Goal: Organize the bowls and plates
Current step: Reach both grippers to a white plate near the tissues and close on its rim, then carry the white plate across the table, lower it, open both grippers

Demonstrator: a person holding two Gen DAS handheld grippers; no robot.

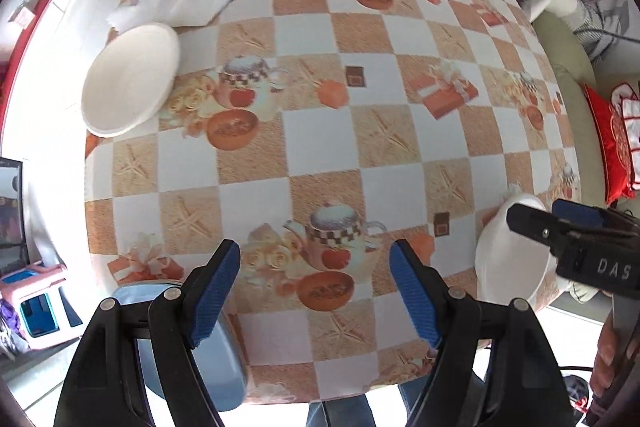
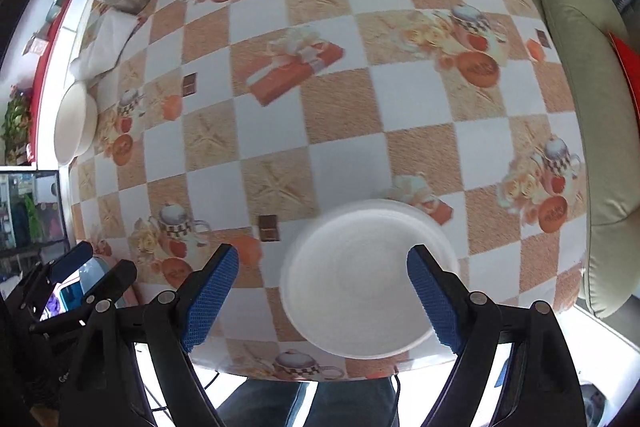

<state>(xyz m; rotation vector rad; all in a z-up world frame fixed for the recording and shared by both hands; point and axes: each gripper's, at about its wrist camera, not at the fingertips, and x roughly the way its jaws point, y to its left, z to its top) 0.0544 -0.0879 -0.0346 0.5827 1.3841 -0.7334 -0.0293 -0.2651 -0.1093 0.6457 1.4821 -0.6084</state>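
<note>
Blue pads of my right tool (image 2: 322, 297) stood apart and empty directly above the white bowl (image 2: 366, 279) at the surface's (image 2: 344, 131) near edge, while my left tool (image 1: 314, 291), also spread, hung farther from it.
</note>
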